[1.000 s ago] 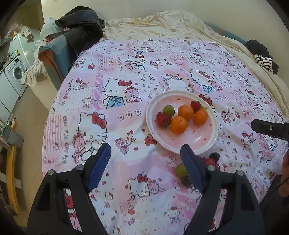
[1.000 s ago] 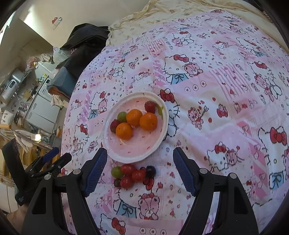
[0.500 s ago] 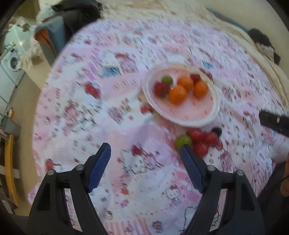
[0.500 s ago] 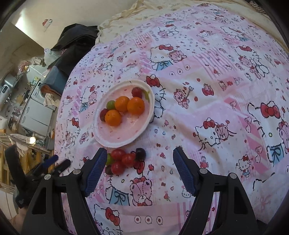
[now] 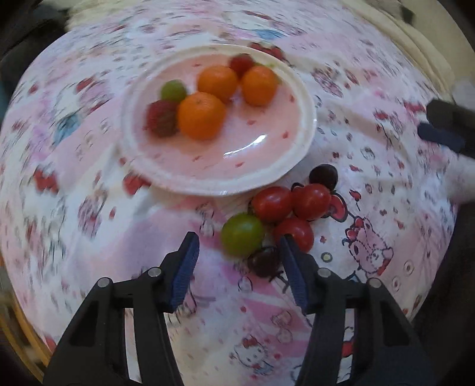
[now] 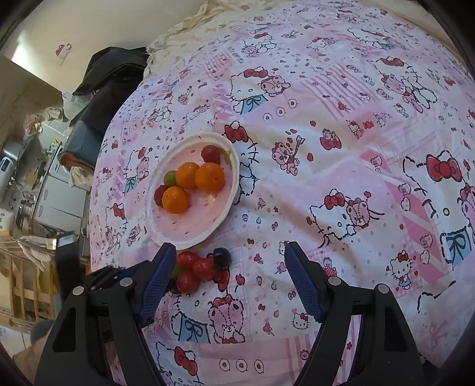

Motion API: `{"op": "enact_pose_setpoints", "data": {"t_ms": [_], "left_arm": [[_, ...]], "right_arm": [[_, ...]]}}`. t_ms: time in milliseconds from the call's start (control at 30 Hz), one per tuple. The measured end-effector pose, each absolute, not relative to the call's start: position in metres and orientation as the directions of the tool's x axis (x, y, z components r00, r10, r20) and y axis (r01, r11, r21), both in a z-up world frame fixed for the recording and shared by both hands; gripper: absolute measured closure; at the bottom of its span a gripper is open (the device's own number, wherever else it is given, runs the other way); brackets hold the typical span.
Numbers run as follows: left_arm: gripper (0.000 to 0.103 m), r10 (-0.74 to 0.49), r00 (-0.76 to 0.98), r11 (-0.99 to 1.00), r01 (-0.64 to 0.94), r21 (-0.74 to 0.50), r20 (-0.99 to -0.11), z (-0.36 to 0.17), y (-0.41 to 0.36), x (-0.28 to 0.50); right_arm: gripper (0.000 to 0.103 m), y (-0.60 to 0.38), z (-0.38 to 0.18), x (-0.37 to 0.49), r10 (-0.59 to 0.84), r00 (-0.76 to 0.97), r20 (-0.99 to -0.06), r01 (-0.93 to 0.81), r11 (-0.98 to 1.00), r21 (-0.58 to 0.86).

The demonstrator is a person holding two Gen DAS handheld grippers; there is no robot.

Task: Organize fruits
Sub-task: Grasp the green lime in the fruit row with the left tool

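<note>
A pink plate (image 5: 237, 166) (image 6: 190, 234) on the Hello Kitty bedspread holds three oranges (image 5: 202, 115), two strawberries and a green fruit. Just in front of it on the cover lies a cluster: a green fruit (image 5: 242, 234), three red tomatoes (image 5: 271, 203) (image 6: 203, 267) and two dark grapes (image 5: 264, 261). My left gripper (image 5: 237, 246) is open, low over the cluster, with the green fruit and a dark grape between its fingers. My right gripper (image 6: 227, 258) is open and empty, higher up, with the cluster near its left finger (image 6: 157, 276).
The bed is covered by a pink patterned bedspread (image 6: 341, 148). Dark clothes and a grey cushion (image 6: 98, 98) lie at its far left edge. Appliances and a wooden rack (image 6: 26, 207) stand on the floor to the left. A cream blanket (image 6: 225, 26) lies at the far end.
My left gripper has moved forward and down to the loose fruit cluster, which now sits between its fingers. My right gripper has drifted back and to the right a little.
</note>
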State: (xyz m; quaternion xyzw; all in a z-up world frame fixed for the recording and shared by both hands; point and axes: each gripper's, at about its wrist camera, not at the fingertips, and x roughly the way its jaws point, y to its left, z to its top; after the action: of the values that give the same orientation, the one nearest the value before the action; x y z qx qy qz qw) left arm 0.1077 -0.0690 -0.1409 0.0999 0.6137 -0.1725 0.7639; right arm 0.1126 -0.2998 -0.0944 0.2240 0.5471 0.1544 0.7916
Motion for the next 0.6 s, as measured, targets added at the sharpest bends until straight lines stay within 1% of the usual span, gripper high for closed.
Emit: {"op": "enact_pose_setpoints", "data": {"t_ms": [233, 433, 533, 567, 600], "left_arm": [[0.052, -0.123, 0.012, 0.801, 0.591, -0.092, -0.992, -0.158, -0.075, 0.129], [0.053, -0.131, -0.017, 0.781, 0.615, -0.114, -0.991, -0.165, -0.079, 0.135], [0.068, -0.108, 0.006, 0.770, 0.633, -0.080, -0.994, -0.165, -0.084, 0.134], [0.078, -0.108, 0.005, 0.764, 0.640, -0.080, -0.994, -0.165, -0.087, 0.138], [0.077, -0.106, 0.006, 0.761, 0.644, -0.077, -0.994, -0.165, -0.089, 0.136]], "right_arm": [[0.025, -0.296, -0.098, 0.117, 0.495, 0.338, -0.801, -0.001, 0.851, 0.525], [0.025, -0.295, -0.102, 0.119, 0.493, 0.330, -0.805, 0.005, 0.852, 0.524], [0.025, -0.293, -0.103, 0.121, 0.490, 0.328, -0.807, 0.003, 0.854, 0.520], [0.025, -0.293, -0.103, 0.121, 0.489, 0.328, -0.808, 0.002, 0.855, 0.518], [0.025, -0.293, -0.103, 0.121, 0.487, 0.328, -0.809, 0.002, 0.856, 0.517]]}}
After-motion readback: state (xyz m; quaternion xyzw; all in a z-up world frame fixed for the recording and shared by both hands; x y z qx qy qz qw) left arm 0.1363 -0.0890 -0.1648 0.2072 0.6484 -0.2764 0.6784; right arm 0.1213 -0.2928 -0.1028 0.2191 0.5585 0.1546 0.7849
